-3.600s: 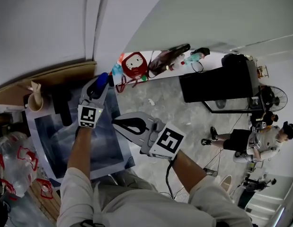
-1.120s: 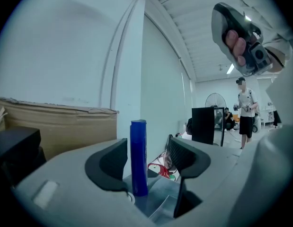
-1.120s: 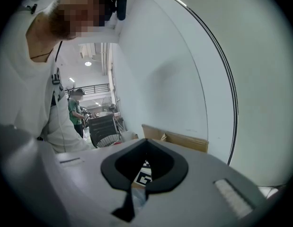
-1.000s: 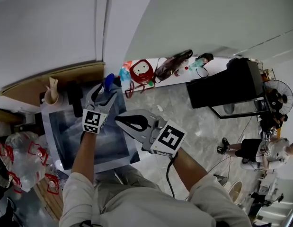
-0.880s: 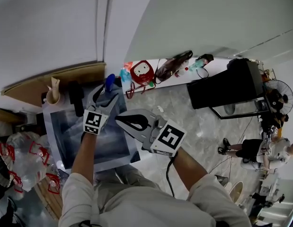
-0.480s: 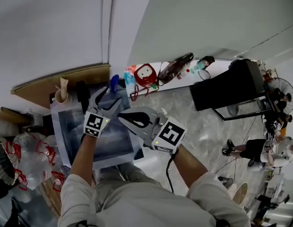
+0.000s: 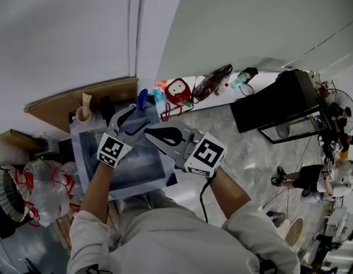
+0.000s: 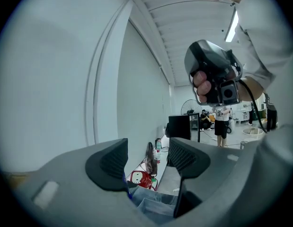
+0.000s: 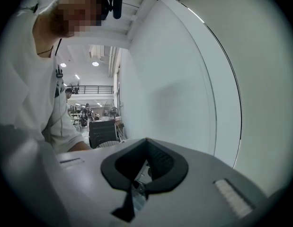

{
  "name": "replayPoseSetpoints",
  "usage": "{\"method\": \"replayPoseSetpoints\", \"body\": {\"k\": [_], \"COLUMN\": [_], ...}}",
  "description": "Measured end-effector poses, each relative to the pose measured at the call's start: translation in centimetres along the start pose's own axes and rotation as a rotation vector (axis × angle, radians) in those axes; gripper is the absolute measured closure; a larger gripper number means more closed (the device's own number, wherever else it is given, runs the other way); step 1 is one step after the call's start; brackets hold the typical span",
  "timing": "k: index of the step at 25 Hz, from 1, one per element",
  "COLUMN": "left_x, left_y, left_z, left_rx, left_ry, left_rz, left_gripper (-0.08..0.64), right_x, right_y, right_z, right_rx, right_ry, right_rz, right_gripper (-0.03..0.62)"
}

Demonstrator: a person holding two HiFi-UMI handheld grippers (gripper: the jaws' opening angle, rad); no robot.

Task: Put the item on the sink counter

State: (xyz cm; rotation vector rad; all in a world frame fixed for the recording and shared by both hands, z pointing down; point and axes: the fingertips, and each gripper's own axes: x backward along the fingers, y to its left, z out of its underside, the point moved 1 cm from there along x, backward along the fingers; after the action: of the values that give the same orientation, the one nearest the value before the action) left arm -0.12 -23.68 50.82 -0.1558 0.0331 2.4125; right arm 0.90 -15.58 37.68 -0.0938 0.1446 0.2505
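Head view: above the sink (image 7: 88, 158), your left gripper (image 7: 133, 117) hangs with jaws spread, nothing between them. Blue item (image 7: 142, 99) stands on the counter at the sink's back rim. Your right gripper (image 7: 149, 132) is pinched closed, empty.

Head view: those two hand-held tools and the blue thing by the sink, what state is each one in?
Left gripper: fingers apart, holding nothing.
Right gripper: fingers together, nothing between them.
Blue item: standing upright at the far edge of the sink counter, free of both grippers.
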Motion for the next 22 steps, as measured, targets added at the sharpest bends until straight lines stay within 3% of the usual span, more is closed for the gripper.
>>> {"method": "replayPoseSetpoints", "body": {"k": [8, 14, 22], "left_x": [3.9, 6.4, 9.5], "left_y": [-1.0, -2.8, -5.1], "left_z": [-5.5, -7.9, -10.7], "left_rx": [-0.031, -0.091, -0.092], "left_ry": [-0.025, -0.023, -0.048], "left_rz": [0.061, 0.101, 0.158], "left_gripper": [0.281, 0.285, 0.296], "right_x": [0.3, 0.6, 1.4], "right_y": [1.7, 3.6, 5.7], "right_z": [-2.7, -3.4, -4.7], "right_rx": [0.027, 0.054, 0.071], "right_ry": [-0.028, -0.038, -0.06], "right_rz": [-0.005, -0.011, -0.008], "right_gripper": [0.588, 0.588, 0.588]}}
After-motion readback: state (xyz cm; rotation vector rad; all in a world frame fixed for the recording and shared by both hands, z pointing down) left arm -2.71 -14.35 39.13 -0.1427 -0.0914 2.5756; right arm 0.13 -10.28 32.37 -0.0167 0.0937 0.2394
